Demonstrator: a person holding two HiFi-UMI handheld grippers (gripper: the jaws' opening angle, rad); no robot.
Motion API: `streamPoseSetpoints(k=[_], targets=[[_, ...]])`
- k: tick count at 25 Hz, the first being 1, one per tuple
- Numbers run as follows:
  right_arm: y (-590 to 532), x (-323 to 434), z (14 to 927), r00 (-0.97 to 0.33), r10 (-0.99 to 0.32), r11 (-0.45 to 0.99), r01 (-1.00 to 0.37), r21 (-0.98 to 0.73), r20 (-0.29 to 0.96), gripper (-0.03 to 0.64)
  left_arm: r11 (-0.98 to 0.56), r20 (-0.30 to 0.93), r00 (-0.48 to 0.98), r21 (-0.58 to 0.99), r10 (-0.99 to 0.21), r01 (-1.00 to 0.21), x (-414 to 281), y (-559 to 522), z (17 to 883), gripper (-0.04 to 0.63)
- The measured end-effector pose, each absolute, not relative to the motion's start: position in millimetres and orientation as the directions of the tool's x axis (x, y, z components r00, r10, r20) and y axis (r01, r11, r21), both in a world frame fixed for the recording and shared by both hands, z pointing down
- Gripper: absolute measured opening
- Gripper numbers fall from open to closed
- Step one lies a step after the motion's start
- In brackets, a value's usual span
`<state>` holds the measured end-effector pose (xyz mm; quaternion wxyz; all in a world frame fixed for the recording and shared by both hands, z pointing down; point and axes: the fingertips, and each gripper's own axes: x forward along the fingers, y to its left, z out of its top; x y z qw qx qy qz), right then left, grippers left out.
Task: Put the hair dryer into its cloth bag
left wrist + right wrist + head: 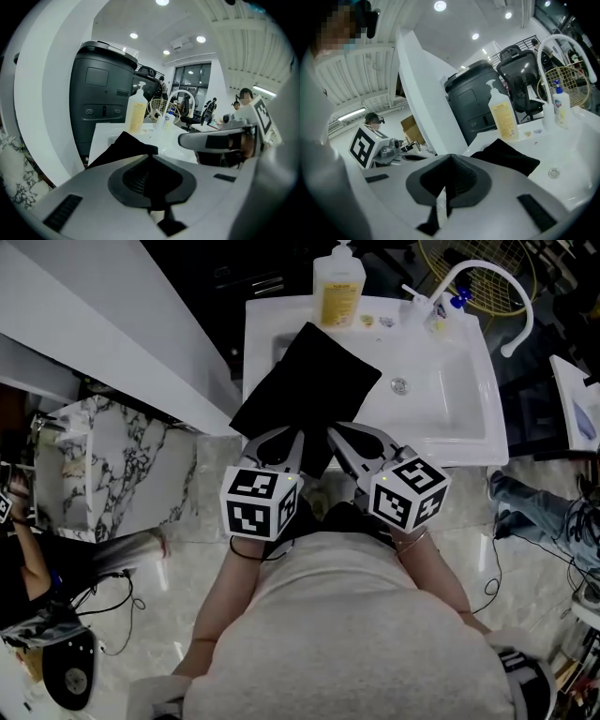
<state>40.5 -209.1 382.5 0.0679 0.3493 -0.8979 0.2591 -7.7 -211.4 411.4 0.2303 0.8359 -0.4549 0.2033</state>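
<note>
Jaws pressed together, my left gripper (pixel 286 442) and right gripper (pixel 339 437) are flanking the near corner of the black cloth bag (pixel 309 390), which is lying diagonally ahead.

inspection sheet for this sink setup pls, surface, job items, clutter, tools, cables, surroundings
surface: white sink, bowl bare around the drain
job's things: black cloth bag lies over the sink's left side, near end hanging past the front edge; hair dryer not seen
clutter: yellow soap bottle and small bottles on the back ledge by the white tap
grippers: left tool and right tool both shut, tips at the bag's near end; a pinch on cloth cannot be told
cables: black cables on the floor
surroundings: marble-patterned unit at left; another person's leg at right
</note>
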Motion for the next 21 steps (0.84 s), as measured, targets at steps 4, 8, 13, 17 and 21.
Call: streamPoseSetpoints(k=[4,8,13,17,21], targets=[[-209.3,37.6,379.5,-0.753,-0.59,0.617,-0.653,-0.44,0.29,-0.002,-0.484,0.548,0.509,0.204,-0.664,-0.851,-5.5,-211.1,412.5,0.02],[-208.8,37.8,376.7,-0.751,-0.592,0.626,-0.656,-0.421,0.292,-0.002,-0.487,0.544,0.519,0.217,-0.659,-0.846,-1.5,-210.8,412.1,0.02],[-209.0,42.3,379.3,-0.734,-0.608,0.624,-0.678,-0.388,0.305,-0.002,-0.493,0.54,0.529,0.226,-0.654,-0.84,1.4,-211.2,410.8,0.02],[-209.5,48.0,385.0,-0.726,-0.611,0.612,-0.686,-0.394,0.316,-0.002,-0.501,0.551,0.539,0.235,-0.637,-0.833,6.4,-209.8,415.4,0.02],[-209.8,52.0,385.9,-0.73,-0.605,0.614,-0.682,-0.398,0.318,-0.002,-0.517,0.553,0.555,0.243,-0.621,-0.821,13.5,-209.0,416.8,0.02]])
